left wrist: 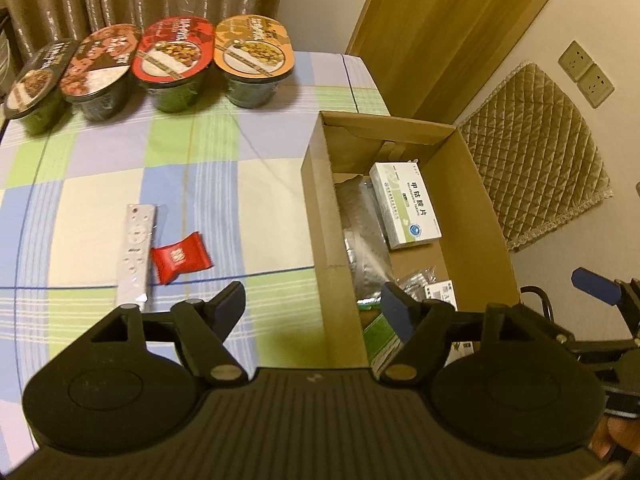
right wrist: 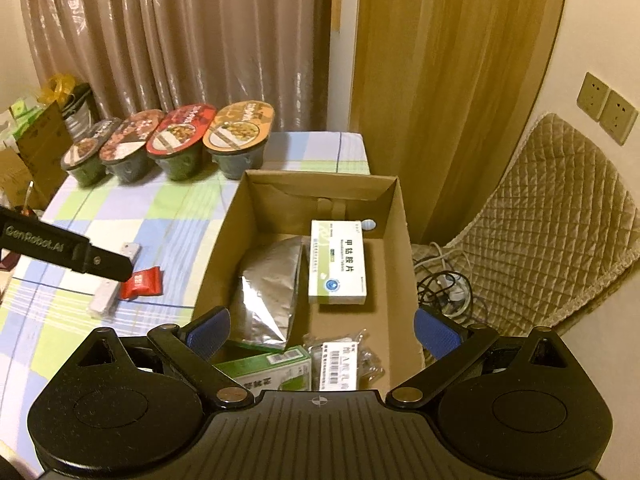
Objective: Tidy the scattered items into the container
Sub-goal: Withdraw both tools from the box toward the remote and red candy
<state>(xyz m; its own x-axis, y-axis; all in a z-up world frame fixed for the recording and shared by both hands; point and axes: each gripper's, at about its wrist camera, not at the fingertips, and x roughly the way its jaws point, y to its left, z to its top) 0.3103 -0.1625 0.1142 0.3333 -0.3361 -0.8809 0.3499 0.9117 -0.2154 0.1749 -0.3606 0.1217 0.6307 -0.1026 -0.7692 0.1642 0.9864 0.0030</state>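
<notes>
**Two items left on the cloth, box half filled**

The open cardboard box (right wrist: 396, 216) stands at the right edge of the table, on the checked tablecloth (left wrist: 100, 160). Inside lie a white-and-green medicine carton (right wrist: 338, 262), a crumpled silver foil pouch (right wrist: 270, 292) just left of it, a green box (right wrist: 276, 368) and a clear bag with a barcode label (right wrist: 340, 364) at the near end. Still outside the box, well to its left, a white remote control (left wrist: 134, 248) lies lengthwise with a red wrapped sweet (left wrist: 180, 258) touching or just beside its right edge.

The left gripper (left wrist: 316, 304) hangs over the box's left wall, one blue pad over the cloth and the other over the box interior — its jaws spread wide, holding nothing. The right gripper (right wrist: 320, 330) hovers above the near end of the box, jaws likewise wide apart and empty.

Only the right wrist view shows the green box and bag label clearly, plus a tangle of cables (right wrist: 444, 284) on the floor and stacked cartons (right wrist: 36, 140) beyond the table's far left. Both views show four lidded instant-meal bowls (left wrist: 160, 60) in a row by the curtain (right wrist: 180, 40), a quilted chair cushion (left wrist: 536, 152) and wall sockets (left wrist: 586, 74).
</notes>
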